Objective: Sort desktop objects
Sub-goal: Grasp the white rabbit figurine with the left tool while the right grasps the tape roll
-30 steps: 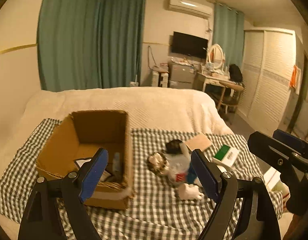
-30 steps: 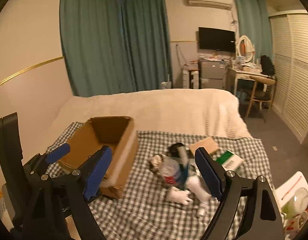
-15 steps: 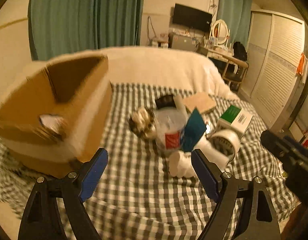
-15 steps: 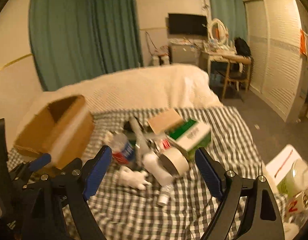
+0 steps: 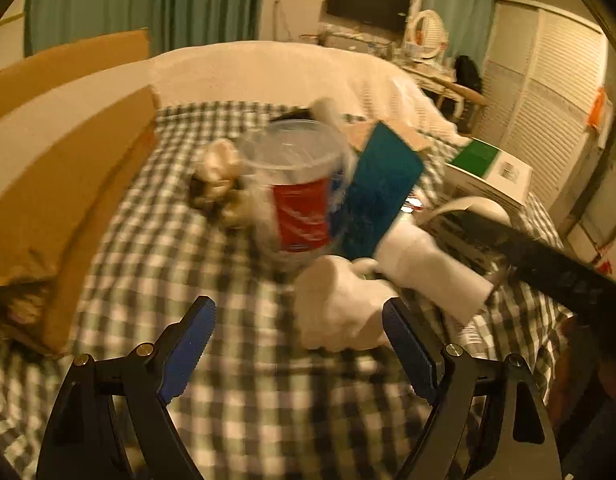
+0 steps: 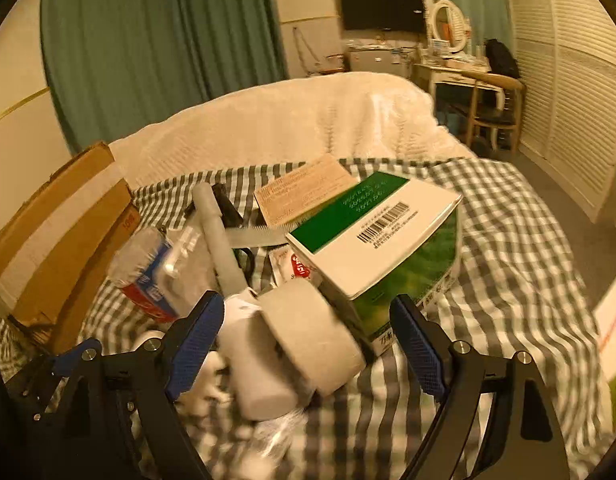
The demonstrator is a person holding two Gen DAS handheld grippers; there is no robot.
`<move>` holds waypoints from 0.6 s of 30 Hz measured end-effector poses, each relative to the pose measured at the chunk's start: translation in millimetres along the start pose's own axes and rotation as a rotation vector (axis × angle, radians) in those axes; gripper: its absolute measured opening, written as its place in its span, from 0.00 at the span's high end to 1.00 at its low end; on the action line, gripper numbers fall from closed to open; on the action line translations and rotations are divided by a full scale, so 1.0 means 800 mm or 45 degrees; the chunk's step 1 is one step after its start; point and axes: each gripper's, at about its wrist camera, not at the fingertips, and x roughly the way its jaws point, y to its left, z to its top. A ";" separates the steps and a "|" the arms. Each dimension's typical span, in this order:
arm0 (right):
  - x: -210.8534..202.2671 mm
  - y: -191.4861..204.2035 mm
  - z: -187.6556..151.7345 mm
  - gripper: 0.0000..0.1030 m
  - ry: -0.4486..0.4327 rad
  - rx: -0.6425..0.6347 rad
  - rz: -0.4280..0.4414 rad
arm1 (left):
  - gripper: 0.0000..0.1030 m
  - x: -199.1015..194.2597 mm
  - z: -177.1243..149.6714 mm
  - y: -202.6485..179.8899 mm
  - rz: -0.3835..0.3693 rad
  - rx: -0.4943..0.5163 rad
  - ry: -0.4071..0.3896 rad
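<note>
A pile of objects lies on the checked cloth (image 5: 156, 240). In the left wrist view, my left gripper (image 5: 298, 354) is open, close to a white lumpy object (image 5: 336, 312) with a clear cup with a red label (image 5: 298, 188) and a blue card (image 5: 382, 188) behind it. In the right wrist view, my right gripper (image 6: 308, 342) is open around a tape roll (image 6: 314, 334) and a white cylinder (image 6: 256, 372), not closed on them. A green-and-white box (image 6: 376, 236), a tan card (image 6: 304, 188) and a white tube (image 6: 218, 232) lie behind.
An open cardboard box (image 5: 56, 160) stands at the left of the cloth; it also shows in the right wrist view (image 6: 52, 232). My right gripper's arm (image 5: 548, 256) crosses the left wrist view. A bed with a white cover (image 6: 292, 120), a desk and a chair (image 6: 492, 100) lie beyond.
Both grippers have moved forward and down, close to the pile. The right gripper now brackets the tape roll. Both stay open.
</note>
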 end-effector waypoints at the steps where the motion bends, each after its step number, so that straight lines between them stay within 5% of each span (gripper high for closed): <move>1: 0.010 -0.009 -0.005 0.19 0.032 0.019 0.015 | 0.15 0.004 0.000 -0.007 -0.015 0.019 0.003; 3: 0.025 -0.021 -0.012 0.41 0.115 0.070 0.082 | 0.15 0.016 0.002 -0.017 -0.011 0.053 0.046; 6: 0.025 -0.028 -0.015 0.55 0.127 0.073 0.109 | 0.15 0.028 0.004 -0.019 -0.022 0.025 0.074; 8: 0.024 -0.030 -0.015 0.58 0.127 0.083 0.119 | 0.15 0.030 0.007 -0.018 -0.026 0.003 0.070; 12: 0.018 -0.035 -0.017 0.62 0.133 0.085 0.128 | 0.32 0.033 0.008 -0.023 -0.063 0.003 0.100; 18: -0.014 -0.035 -0.007 0.67 0.058 0.060 0.107 | 0.33 0.021 0.002 -0.021 -0.039 0.000 0.090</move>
